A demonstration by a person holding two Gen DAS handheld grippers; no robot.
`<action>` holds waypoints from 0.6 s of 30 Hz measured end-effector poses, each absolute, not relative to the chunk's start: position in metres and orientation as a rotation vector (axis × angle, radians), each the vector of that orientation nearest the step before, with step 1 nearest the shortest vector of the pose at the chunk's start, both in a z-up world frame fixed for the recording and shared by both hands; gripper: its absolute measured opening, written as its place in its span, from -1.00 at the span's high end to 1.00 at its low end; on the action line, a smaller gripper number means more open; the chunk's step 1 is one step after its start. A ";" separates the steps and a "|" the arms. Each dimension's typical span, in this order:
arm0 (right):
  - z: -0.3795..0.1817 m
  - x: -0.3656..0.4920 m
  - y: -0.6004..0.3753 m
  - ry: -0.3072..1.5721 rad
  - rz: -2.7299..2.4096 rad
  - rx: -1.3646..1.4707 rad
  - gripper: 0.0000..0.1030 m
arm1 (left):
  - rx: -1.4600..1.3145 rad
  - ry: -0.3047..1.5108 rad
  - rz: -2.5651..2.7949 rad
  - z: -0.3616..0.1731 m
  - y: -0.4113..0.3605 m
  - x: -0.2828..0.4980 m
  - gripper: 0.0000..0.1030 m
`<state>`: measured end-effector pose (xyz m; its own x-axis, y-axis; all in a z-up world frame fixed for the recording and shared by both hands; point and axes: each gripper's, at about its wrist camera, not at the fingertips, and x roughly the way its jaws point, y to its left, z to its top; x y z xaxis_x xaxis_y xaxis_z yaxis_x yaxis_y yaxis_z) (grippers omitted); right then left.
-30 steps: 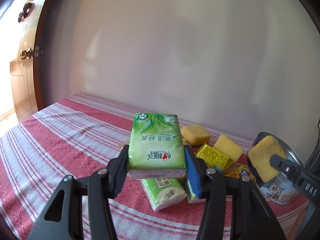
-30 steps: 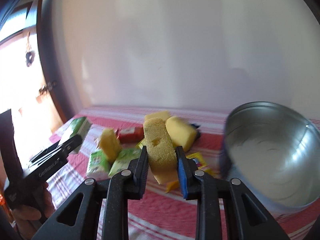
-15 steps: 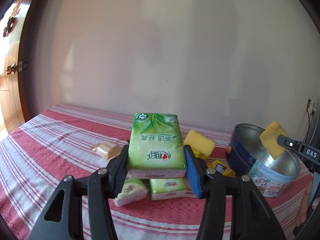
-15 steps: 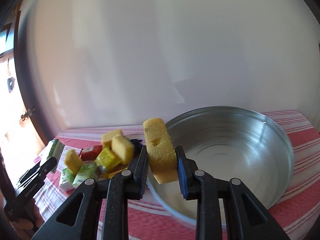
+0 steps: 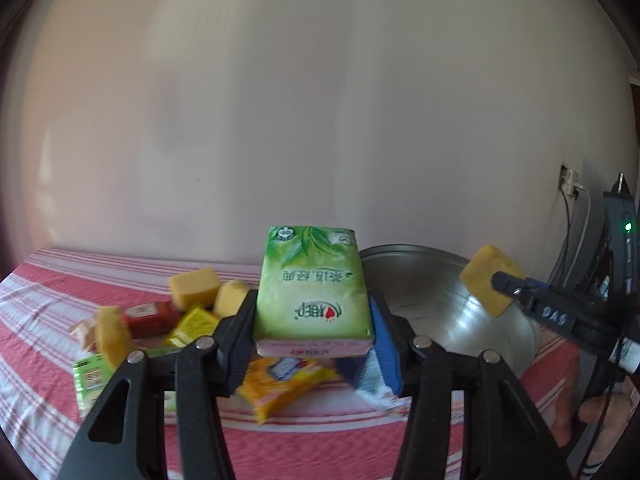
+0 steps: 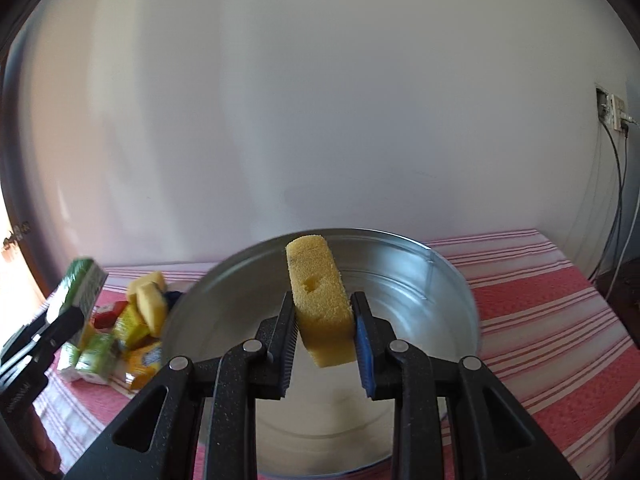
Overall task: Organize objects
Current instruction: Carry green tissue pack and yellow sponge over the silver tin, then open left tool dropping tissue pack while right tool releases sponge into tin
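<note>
My left gripper is shut on a green tissue pack and holds it above the table, left of the round metal tin. My right gripper is shut on a yellow sponge and holds it over the tin's open mouth. In the left wrist view the sponge hangs over the tin's right rim. The left gripper with its pack shows at the left of the right wrist view.
A heap of yellow sponges, a red packet, yellow packets and green tissue packs lies on the red striped cloth left of the tin. A wall socket with cables is at the right.
Both grippers have swung right toward the tin. The sponge now sits over the tin's inside, and the tissue pack has come next to the tin's left rim.
</note>
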<state>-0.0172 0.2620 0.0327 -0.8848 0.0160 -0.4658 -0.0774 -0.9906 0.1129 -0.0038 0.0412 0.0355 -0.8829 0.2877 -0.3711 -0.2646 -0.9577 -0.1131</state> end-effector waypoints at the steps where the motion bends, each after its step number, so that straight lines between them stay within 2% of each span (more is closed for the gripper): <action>1: 0.032 -0.018 0.266 0.190 2.989 -0.746 0.45 | -0.565 -0.082 2.784 0.036 0.050 -0.006 -0.02; 10: 0.014 -0.035 0.290 0.152 2.918 -0.829 0.45 | -0.661 -0.008 2.680 0.019 0.122 -0.034 -0.02; 18: 0.002 -0.044 0.293 0.141 2.890 -0.904 0.45 | -0.755 0.050 2.669 0.001 0.138 -0.043 -0.02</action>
<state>-0.0441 0.2929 0.0015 -0.8165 0.0770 -0.5721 -0.1324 -0.9896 0.0557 -0.0432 0.1382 0.0007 -0.7900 0.3359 -0.5129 -0.3547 -0.9328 -0.0645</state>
